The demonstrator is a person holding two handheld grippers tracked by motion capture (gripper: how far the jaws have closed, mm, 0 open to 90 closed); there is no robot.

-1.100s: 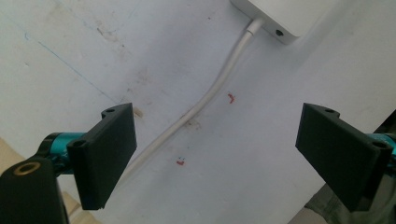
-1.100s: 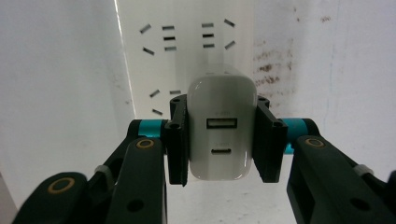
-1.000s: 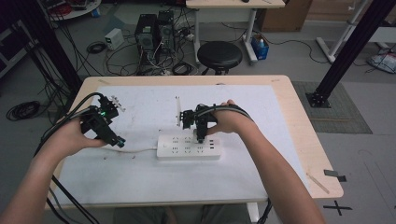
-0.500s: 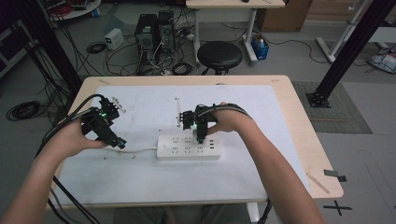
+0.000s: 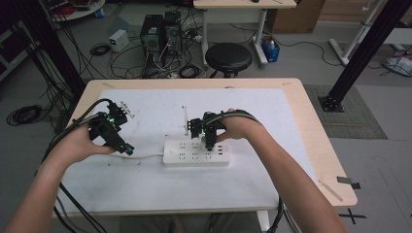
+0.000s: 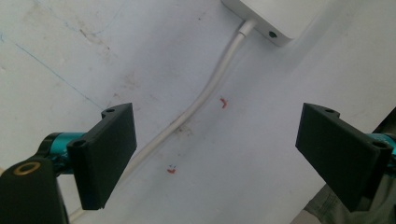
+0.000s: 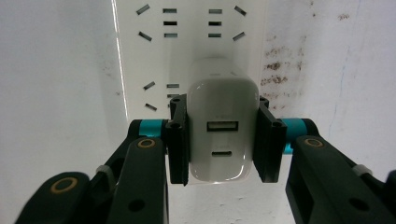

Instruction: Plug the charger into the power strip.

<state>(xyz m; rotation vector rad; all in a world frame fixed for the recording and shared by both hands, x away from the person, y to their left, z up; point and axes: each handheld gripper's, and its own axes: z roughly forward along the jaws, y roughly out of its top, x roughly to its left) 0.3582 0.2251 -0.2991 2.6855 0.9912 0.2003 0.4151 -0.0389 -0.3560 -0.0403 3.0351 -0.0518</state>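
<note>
A white power strip [image 5: 194,153] lies mid-table on the white mat, and its cable [image 5: 145,156] runs off to the left. My right gripper [image 5: 210,141] points down onto the strip. In the right gripper view it [image 7: 222,140] is shut on a white USB charger [image 7: 222,116], with one pad against each side. The charger stands against the socket face [image 7: 187,28]; its prongs are hidden. My left gripper [image 5: 124,145] hovers at the left over the cable. In the left gripper view it [image 6: 224,154] is open, with the cable [image 6: 210,88] and the strip's end [image 6: 280,14] below it.
The white mat [image 5: 272,121] covers most of the wooden table [image 5: 316,145]. A thin white stick [image 5: 185,119] lies just behind the strip. Beyond the far edge are a black stool [image 5: 228,56], computer towers [image 5: 158,31] and loose cables on the floor.
</note>
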